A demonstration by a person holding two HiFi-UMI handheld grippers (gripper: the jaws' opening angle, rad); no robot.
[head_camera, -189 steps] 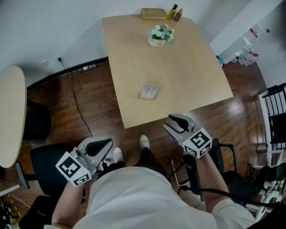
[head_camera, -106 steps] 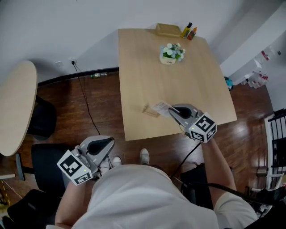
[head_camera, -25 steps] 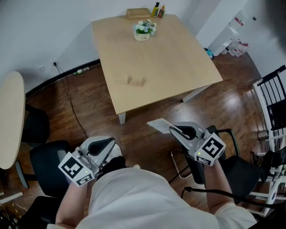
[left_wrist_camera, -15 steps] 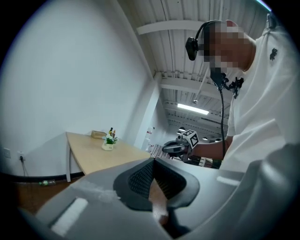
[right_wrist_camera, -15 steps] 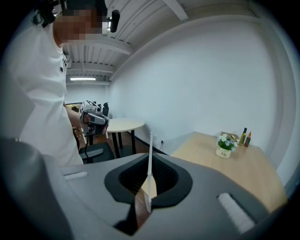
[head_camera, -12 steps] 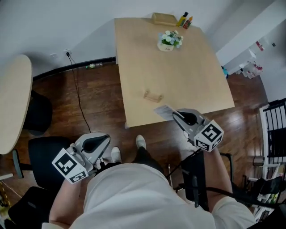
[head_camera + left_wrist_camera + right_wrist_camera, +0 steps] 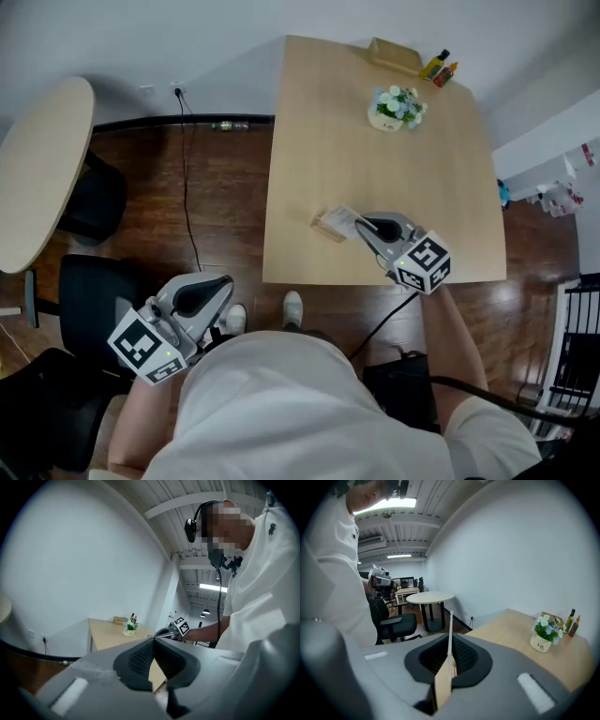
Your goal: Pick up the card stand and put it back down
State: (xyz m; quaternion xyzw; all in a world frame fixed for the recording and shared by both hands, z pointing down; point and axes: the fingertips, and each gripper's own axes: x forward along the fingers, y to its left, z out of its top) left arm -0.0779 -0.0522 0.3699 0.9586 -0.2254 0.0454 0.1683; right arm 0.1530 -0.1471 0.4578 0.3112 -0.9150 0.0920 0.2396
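Observation:
A small wooden card stand (image 7: 327, 226) lies on the light wood table (image 7: 309, 141) near its front edge, with no card in it. My right gripper (image 7: 362, 226) is shut on a thin white card (image 7: 344, 218), whose free end hangs just right of the stand and partly over it. In the right gripper view the card (image 7: 449, 634) stands edge-on between the pads of the right gripper (image 7: 450, 656), white at the tip and tan nearer the camera. My left gripper (image 7: 202, 295) hangs low over the floor, well left of the table. In its own view the left gripper (image 7: 153, 641) is shut on nothing.
A white flower pot (image 7: 397, 108), a wooden box (image 7: 394, 54) and two small bottles (image 7: 439, 66) stand at the table's far end. A round table (image 7: 42, 169) and a black chair (image 7: 94, 291) are on the left. A cable (image 7: 187, 187) runs along the wooden floor.
My right gripper has carried the card from over the floor in front of the table to just beside the wooden stand. The left gripper has stayed low at the left.

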